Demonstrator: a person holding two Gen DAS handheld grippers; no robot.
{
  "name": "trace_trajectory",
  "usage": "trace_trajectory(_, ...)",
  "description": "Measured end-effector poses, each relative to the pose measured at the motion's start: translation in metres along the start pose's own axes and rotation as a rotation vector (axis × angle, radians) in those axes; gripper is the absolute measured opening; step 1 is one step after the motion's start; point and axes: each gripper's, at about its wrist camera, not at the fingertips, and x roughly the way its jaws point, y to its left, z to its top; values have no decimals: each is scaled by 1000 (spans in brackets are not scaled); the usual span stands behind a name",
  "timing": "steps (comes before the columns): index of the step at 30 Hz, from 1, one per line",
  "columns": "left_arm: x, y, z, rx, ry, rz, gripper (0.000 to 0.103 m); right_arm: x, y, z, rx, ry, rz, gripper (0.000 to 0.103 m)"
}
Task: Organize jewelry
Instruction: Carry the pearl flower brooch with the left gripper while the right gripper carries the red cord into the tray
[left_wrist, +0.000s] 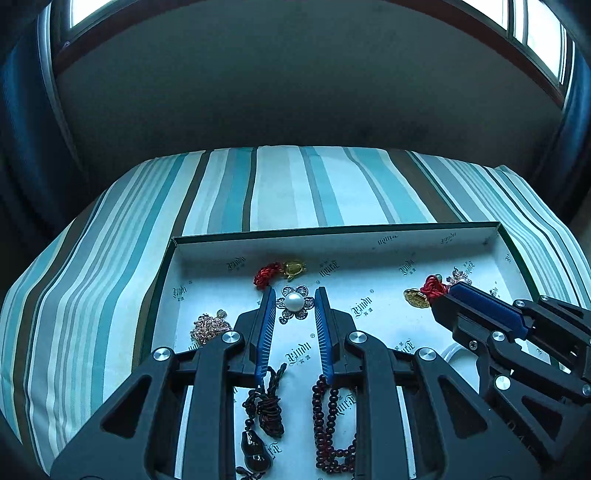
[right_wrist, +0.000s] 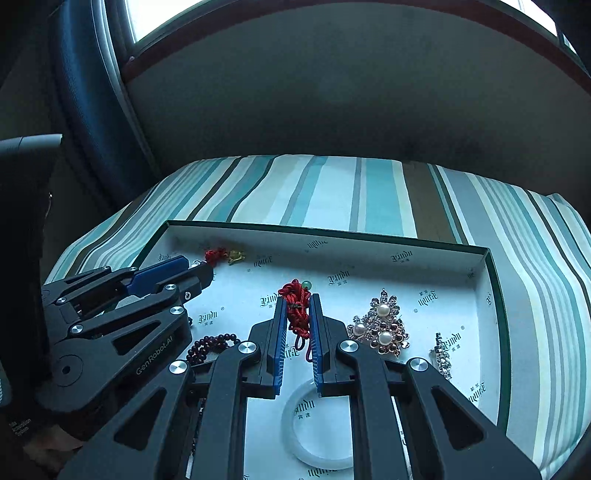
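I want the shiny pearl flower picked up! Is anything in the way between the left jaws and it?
No, nothing visible. The pearl flower brooch lies on the box floor right between the open tips of the left gripper. The red cord charm sits just beyond it, not blocking.

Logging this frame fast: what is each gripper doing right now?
Left gripper: open, fingers either side of the pearl brooch, not gripping it.
Right gripper: shut on the red cord of a gold pendant.
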Motion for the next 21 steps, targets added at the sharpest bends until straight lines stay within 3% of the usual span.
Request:
trace_trajectory(17,22,-2,1,7,50,22,23,19,-4,-6,20,47,-4,14)
trace_trajectory(21,22,-1,1,2,47,24,37,20,-4,-6,19,47,-5,16)
